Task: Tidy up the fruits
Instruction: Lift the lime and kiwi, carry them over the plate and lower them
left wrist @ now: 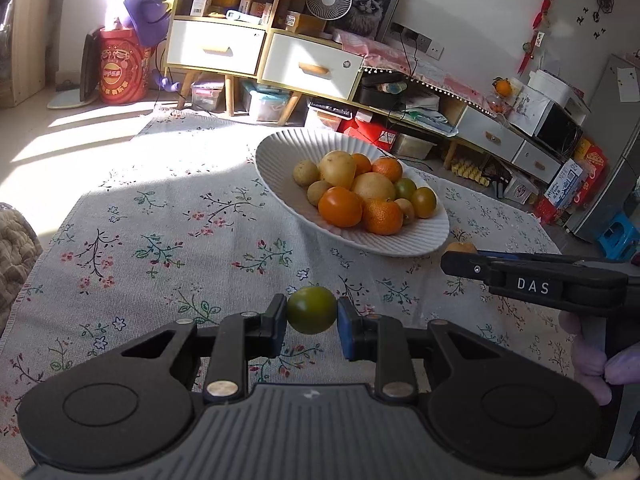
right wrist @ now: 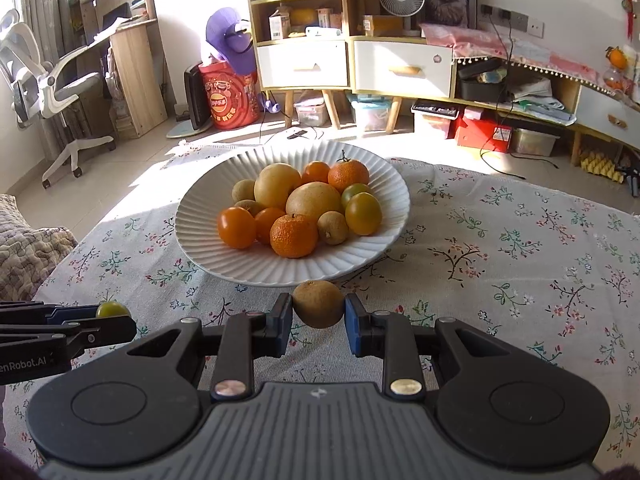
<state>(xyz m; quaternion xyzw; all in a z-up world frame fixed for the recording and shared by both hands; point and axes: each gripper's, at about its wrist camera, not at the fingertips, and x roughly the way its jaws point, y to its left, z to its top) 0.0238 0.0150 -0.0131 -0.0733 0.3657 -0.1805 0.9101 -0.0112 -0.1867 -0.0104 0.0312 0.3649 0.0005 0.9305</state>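
We see the left gripper [left wrist: 311, 316] closed on a small green tomato [left wrist: 311, 309], its blue pads pressing the fruit from both sides and holding it clear above the floral tablecloth [left wrist: 160, 240]. The right gripper [right wrist: 318, 314] is likewise clamped on a small round brown fruit [right wrist: 318, 303], pinched between its pads just in front of the near rim of the white ribbed plate [right wrist: 248, 268].

The plate sits toward the far edge of the table and carries a heap of fruit: two large yellow fruits [right wrist: 296, 192] in the middle, mandarins [right wrist: 294, 236] at the front and back, orange tomatoes [right wrist: 237, 227] on the left, green-yellow tomatoes [right wrist: 363, 213] on the right, and several small brown fruits [right wrist: 332, 227] among them.

In the left wrist view the right gripper reaches in from the right edge, beside the plate's near rim, and a hand [left wrist: 592, 364] grips its handle.
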